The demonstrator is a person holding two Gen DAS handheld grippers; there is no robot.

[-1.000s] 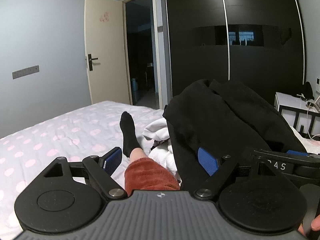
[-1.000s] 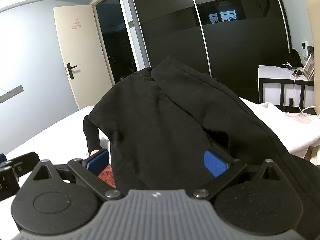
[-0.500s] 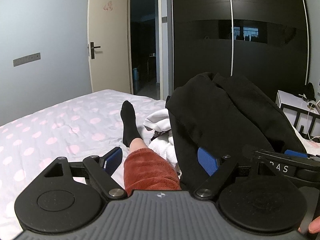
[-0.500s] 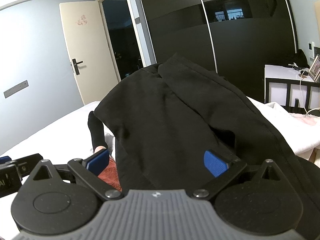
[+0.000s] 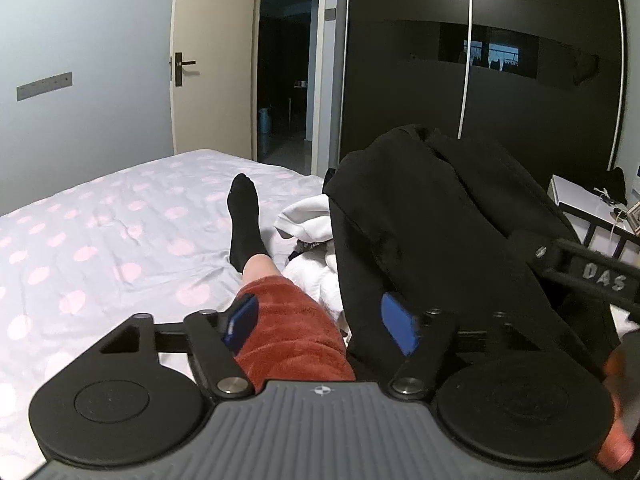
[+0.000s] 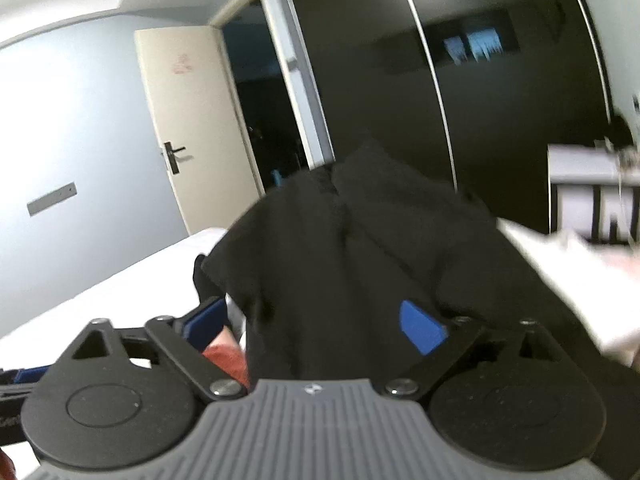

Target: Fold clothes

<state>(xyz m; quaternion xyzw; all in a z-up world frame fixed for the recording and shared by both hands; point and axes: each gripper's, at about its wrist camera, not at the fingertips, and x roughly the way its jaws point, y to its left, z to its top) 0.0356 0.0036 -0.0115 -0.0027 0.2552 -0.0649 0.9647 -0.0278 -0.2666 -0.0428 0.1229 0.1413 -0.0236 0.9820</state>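
Note:
A black garment (image 5: 432,216) is draped in a mound over the person's raised leg, right of centre in the left wrist view. It fills the middle of the blurred right wrist view as the black garment (image 6: 340,260). My left gripper (image 5: 320,326) hovers over a rust-red trouser leg (image 5: 288,328), jaws closing, with its right pad at the garment's edge. The jaws of my right gripper (image 6: 312,324) are closing too. The black cloth lies between its pads, which do not press on it. The right gripper (image 5: 580,272) also shows at the right of the left wrist view.
A leg in a black sock (image 5: 244,216) stretches over the pink-dotted bedsheet (image 5: 100,240). Crumpled white clothes (image 5: 308,216) lie beside the black garment. Behind stand a dark wardrobe (image 5: 400,60), an open door (image 5: 212,60) and a white side table (image 5: 580,200).
Both pairs of jaws have narrowed, the left more than the right. The left view has dipped slightly toward the leg. The right view has tilted and become blurred.

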